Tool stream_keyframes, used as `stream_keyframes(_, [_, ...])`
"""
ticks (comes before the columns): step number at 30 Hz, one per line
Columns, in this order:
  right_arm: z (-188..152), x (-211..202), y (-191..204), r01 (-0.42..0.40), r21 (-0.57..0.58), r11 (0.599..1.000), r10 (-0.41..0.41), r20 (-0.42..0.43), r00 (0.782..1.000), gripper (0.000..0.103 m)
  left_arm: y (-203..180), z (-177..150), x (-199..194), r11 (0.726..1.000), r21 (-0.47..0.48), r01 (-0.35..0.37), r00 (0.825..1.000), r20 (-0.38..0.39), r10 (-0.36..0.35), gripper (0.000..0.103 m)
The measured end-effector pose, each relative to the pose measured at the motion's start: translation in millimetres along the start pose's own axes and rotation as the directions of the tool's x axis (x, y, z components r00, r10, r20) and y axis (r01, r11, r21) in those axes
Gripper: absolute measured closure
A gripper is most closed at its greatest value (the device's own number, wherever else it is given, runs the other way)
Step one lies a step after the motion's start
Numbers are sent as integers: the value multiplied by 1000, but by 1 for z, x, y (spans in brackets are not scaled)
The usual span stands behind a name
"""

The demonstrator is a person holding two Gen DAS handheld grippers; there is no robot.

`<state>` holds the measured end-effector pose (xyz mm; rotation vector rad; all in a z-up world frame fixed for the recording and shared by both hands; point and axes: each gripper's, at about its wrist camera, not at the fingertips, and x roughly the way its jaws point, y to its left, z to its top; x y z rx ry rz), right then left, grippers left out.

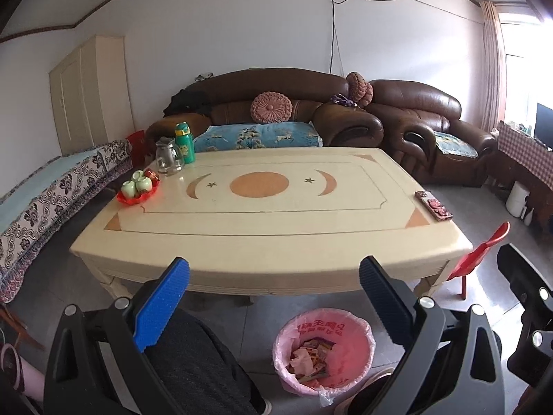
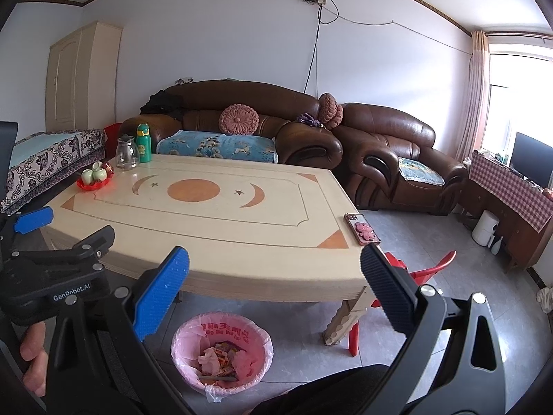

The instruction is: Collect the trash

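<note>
Two hand-held grippers hover side by side above the near edge of a cream surface (image 1: 269, 242) in a living room, both held level and aimed across it toward a brown leather sofa (image 1: 269, 103).

The left gripper (image 1: 274, 304) has its fingers spread wide with nothing between them, one blue pad (image 1: 162, 306) on the left and one dark pad on the right. The right gripper (image 2: 274, 297) is spread just as wide and equally empty. In the right wrist view, a hand (image 2: 33, 359) wraps the left gripper's handle at the lower left edge.

The trash (image 2: 221, 363), crumpled wrappers and paper, lies inside a pink-lined bin (image 2: 183, 340) standing on the grey tiled floor just in front of the surface, below and between the gripper fingers.

On the surface rest a phone in a pink case (image 2: 362, 229) near its right edge, and at the far left corner a red tray of green cups (image 1: 137, 186), a glass jug (image 1: 168, 155) and a green bottle (image 1: 184, 142). A red plastic chair (image 1: 478, 259) stands at the right.
</note>
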<state>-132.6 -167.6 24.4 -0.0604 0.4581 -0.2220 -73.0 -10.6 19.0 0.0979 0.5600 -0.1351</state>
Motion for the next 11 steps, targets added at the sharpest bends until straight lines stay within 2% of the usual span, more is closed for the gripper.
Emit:
stream_keyframes(2, [0,0,1,-1,1,1000,1,0,1000,6,0,0,0,1000,-1,15,1000,-5,-15,7])
stream_keyframes(7, [-1,0,1,-2,2,1000,2,0,1000,6,1,0,-9,999,-13,-29,999,35,30,7])
stream_keyframes(11, [0,1,1,-3,3,1000,3,0,1000,6,1,0,-12,1000,-15,-24,999,42,25,7])
